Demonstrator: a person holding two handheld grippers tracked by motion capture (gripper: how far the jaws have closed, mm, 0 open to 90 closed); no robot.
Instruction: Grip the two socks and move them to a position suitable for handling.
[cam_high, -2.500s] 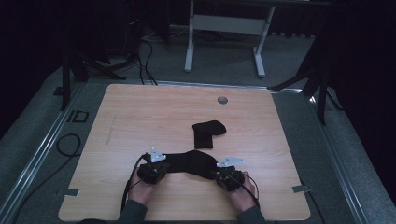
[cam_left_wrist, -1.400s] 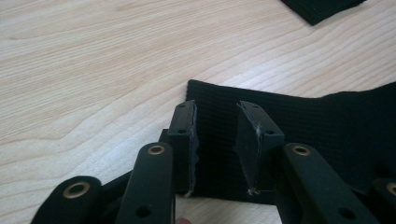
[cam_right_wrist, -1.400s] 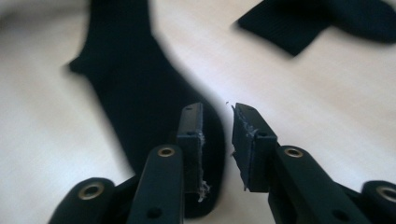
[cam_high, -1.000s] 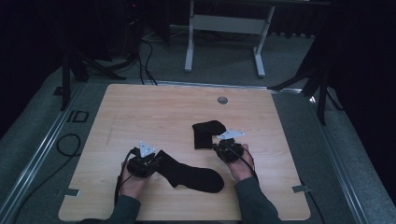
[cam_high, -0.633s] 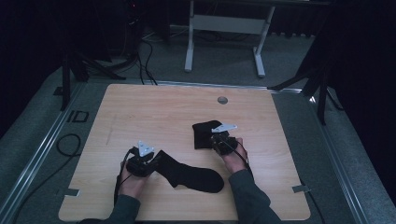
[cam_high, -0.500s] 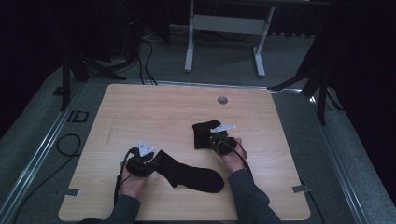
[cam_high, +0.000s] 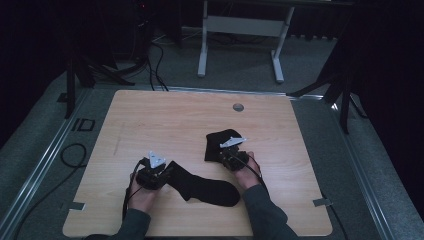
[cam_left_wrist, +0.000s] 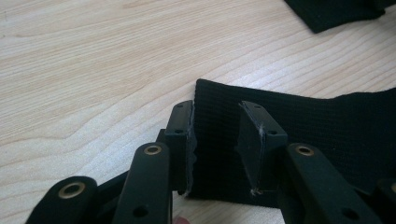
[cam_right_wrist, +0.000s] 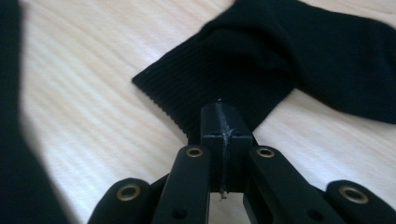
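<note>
A long black sock (cam_high: 202, 186) lies flat on the wooden table (cam_high: 170, 115) near its front edge. My left gripper (cam_high: 159, 174) is at the sock's cuff end. In the left gripper view it (cam_left_wrist: 217, 140) is open, its pads on either side of the ribbed cuff (cam_left_wrist: 308, 121). A second, folded black sock (cam_high: 219, 142) lies just beyond. My right gripper (cam_high: 231, 156) sits at that sock's near edge. In the right gripper view its jaws (cam_right_wrist: 223, 109) are shut, with the ribbed cuff (cam_right_wrist: 243, 70) running in under the tips.
A round metal grommet (cam_high: 238, 107) is set in the table's far side. Bare wood spreads to the left and back. A cable (cam_high: 67, 155) loops on the grey floor at left, and a white desk frame (cam_high: 240, 30) stands behind the table.
My right gripper left the long sock and moved forward to the folded sock, where it has held still for half a second. My left gripper has stayed at the long sock's cuff.
</note>
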